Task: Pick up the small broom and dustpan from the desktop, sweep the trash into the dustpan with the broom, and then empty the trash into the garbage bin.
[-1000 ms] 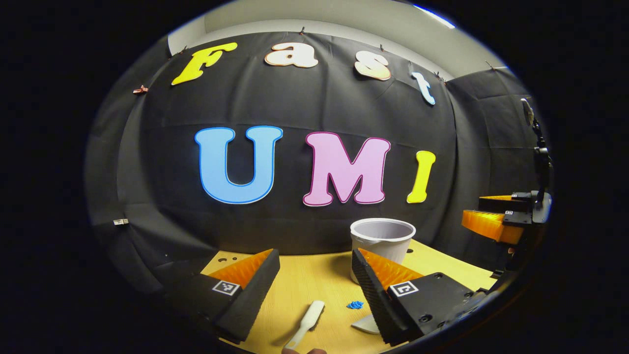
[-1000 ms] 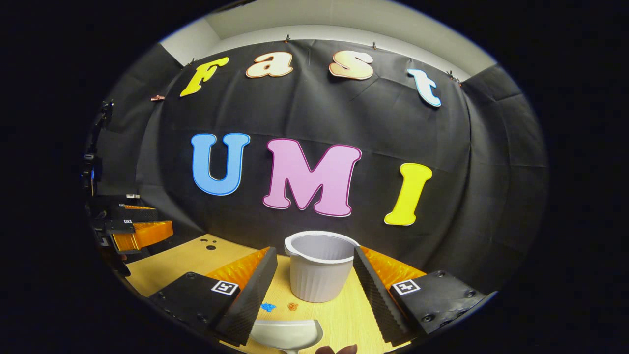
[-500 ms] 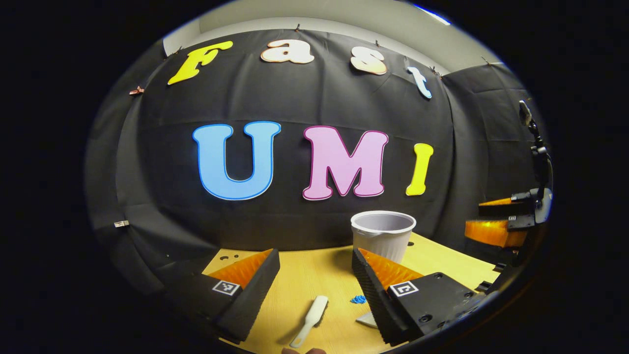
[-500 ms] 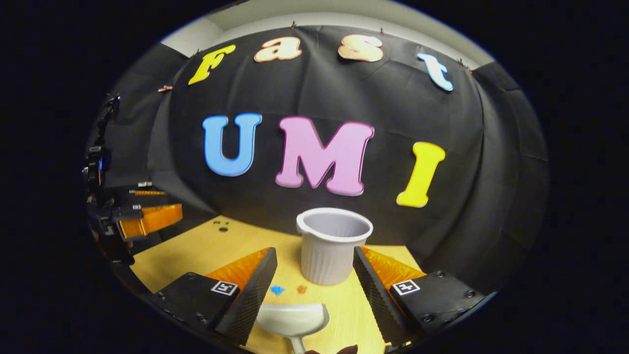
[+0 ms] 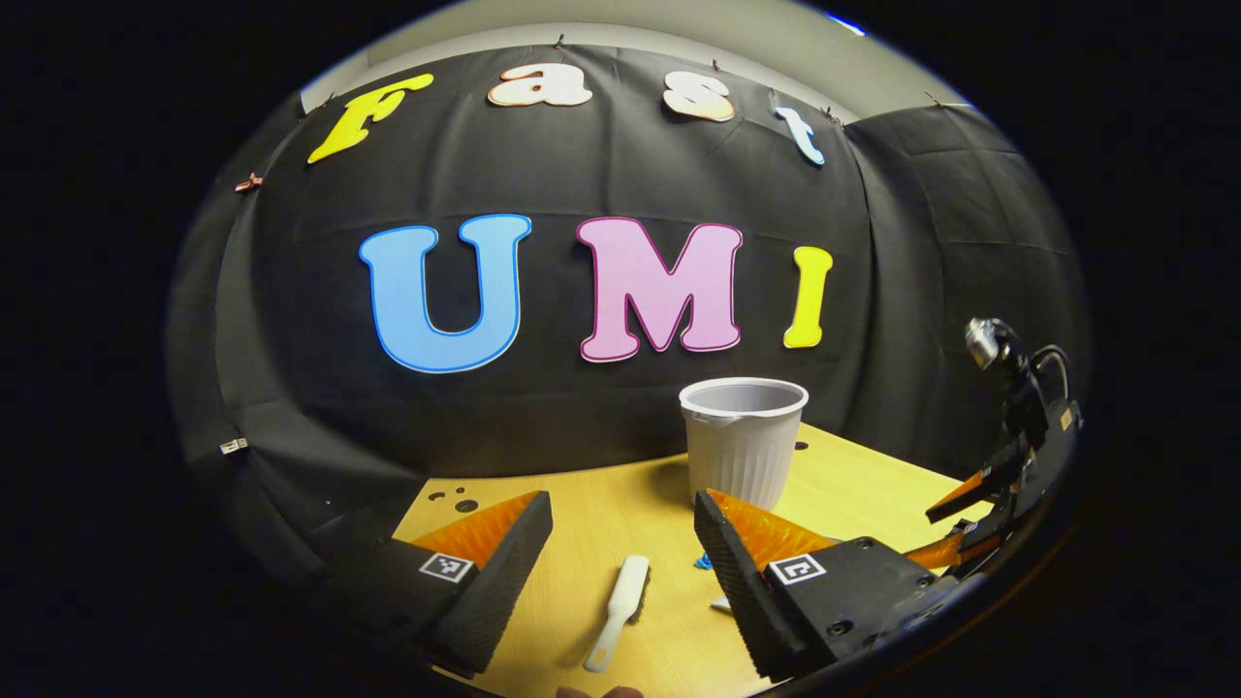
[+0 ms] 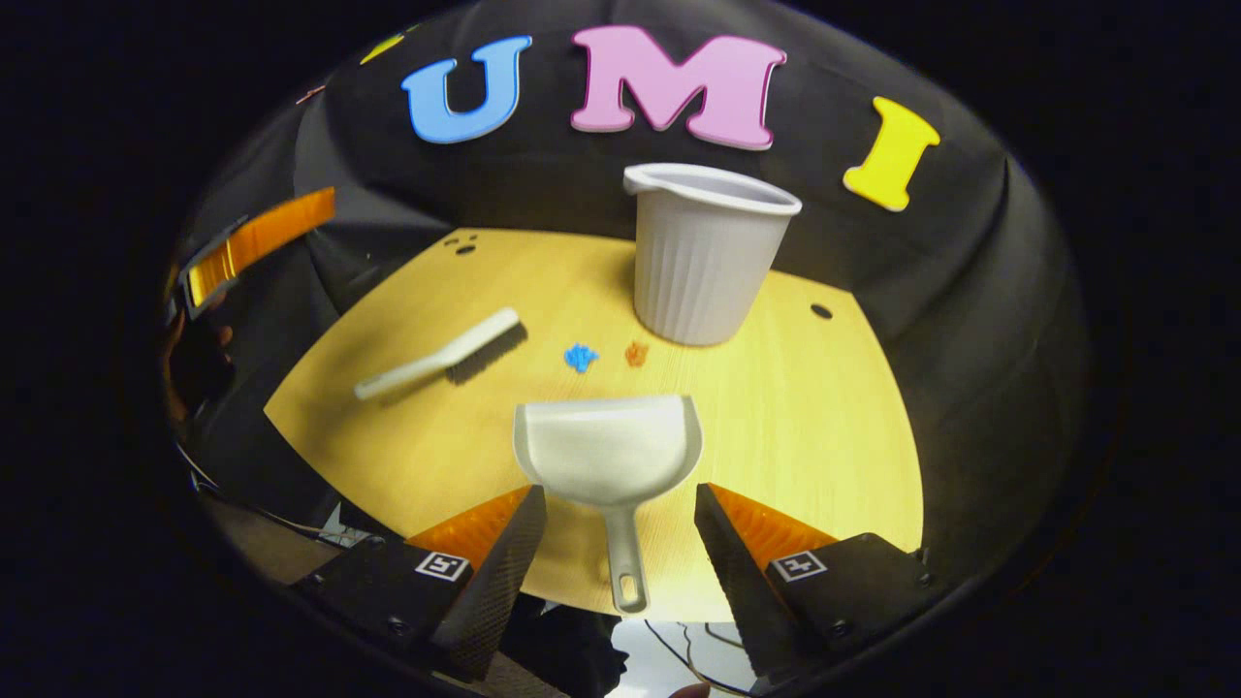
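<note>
Right gripper view | 1 broom | 1 dustpan | 1 bin | 2 scraps | both grippers agape, empty

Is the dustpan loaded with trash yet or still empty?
Empty. The dustpan lies flat on the desktop, scoop bare; the blue scrap and orange scrap sit beyond its lip.

Bin blocks rear; desktop front open.

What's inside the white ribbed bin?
The white ribbed plastic bin shows a bare inner wall near its rim; its bottom is hidden. The blue scrap and orange scrap lie outside.
</note>
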Available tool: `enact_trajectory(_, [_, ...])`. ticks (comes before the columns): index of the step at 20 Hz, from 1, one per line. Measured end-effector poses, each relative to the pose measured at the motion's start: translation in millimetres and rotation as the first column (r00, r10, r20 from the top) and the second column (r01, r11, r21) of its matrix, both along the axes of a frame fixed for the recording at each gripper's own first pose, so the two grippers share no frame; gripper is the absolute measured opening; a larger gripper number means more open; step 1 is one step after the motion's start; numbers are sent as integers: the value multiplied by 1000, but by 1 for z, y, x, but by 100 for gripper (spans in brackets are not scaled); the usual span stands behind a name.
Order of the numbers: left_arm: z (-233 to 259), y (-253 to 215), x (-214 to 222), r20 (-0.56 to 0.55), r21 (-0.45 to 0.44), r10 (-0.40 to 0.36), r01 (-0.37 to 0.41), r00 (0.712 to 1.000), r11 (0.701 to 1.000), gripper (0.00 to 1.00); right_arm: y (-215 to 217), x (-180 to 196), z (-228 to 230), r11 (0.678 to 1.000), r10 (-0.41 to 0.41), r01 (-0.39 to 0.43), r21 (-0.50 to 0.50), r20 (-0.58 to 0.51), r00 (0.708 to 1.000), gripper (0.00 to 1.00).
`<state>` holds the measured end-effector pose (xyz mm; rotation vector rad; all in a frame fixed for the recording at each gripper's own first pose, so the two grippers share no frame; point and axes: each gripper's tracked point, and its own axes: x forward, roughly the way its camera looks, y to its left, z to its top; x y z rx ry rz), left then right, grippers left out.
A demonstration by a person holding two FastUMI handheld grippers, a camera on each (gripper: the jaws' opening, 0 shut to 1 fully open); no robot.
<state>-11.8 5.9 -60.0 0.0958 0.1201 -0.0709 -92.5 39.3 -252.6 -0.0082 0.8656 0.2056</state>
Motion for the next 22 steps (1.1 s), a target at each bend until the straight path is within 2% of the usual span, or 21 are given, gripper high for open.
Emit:
enact_trajectory(3, [-4, 9, -4, -7, 6, 15, -15, 1000, 1000, 93, -2, -4, -43, 998, 8, -15, -60, -115, 993, 96])
enact_trajectory(10, [-10, 30, -9, -32, 10, 71, -71, 997, 997, 93, 11, 0, -129, 995, 41, -65, -74, -293, 955, 93])
enact_trajectory(13, [-10, 34, -10, -33, 16, 90, -89, 995, 996, 93, 18, 11, -142, 997, 36, -55, -56, -302, 953, 73])
enact_trajectory(17, [-15, 34, -12, -53, 5, 121, -121, 991, 993, 93, 26, 16, -154, 996, 64, -82, -37, -345, 937, 72])
enact_trajectory(19, [-18, 32, -14, -54, 7, 126, -126, 991, 992, 93, 29, 22, -154, 999, 51, -54, 1, -345, 937, 66])
enact_trajectory(21, [-22, 31, -11, -74, 6, 128, -128, 989, 992, 93, 27, 23, -155, 999, 42, -44, 3, -347, 937, 38])
enact_trajectory(22, [-24, 30, -10, -79, 2, 125, -126, 989, 992, 93, 27, 23, -154, 999, 51, -54, 0, -338, 940, 39])
